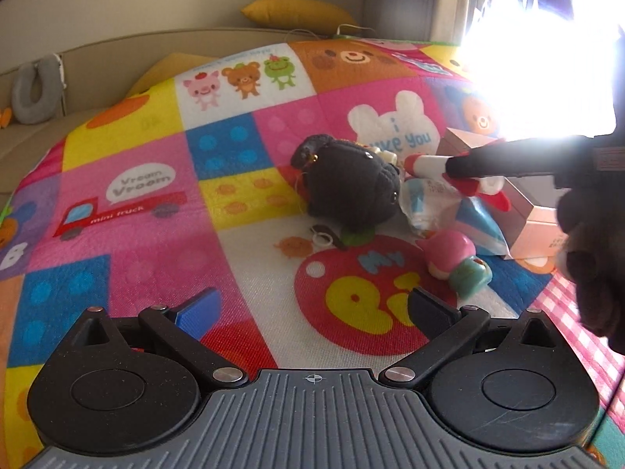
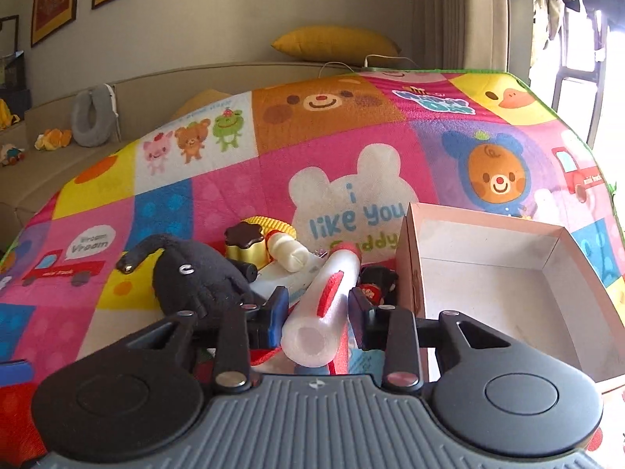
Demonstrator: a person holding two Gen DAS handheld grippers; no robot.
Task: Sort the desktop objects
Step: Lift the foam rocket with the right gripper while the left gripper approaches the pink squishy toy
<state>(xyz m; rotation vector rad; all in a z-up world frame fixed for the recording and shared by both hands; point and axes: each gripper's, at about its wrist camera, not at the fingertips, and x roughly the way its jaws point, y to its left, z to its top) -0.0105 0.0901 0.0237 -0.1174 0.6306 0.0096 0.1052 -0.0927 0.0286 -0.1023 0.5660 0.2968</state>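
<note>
Right wrist view: the right tongs straddle a white foam rocket with red fins, its hollow tail end toward the camera. The left pad looks to touch the tube, but a sliver of gap shows on the right side, so I cannot tell whether it is truly gripped. The rocket lies in the toy pile, just beside the open cardboard box, which has nothing in it. It looks very light, soft and crushable, with a slightly grippy skin. I judge a gentle squeeze across the round body, clear of the thin fins, is best, since hard pressure would dent it. The black plush toy beside it would likewise be soft and light.

Left wrist view: the left tongs hover wide apart and hold nothing above the colourful cartoon mat on the worktop.
</note>
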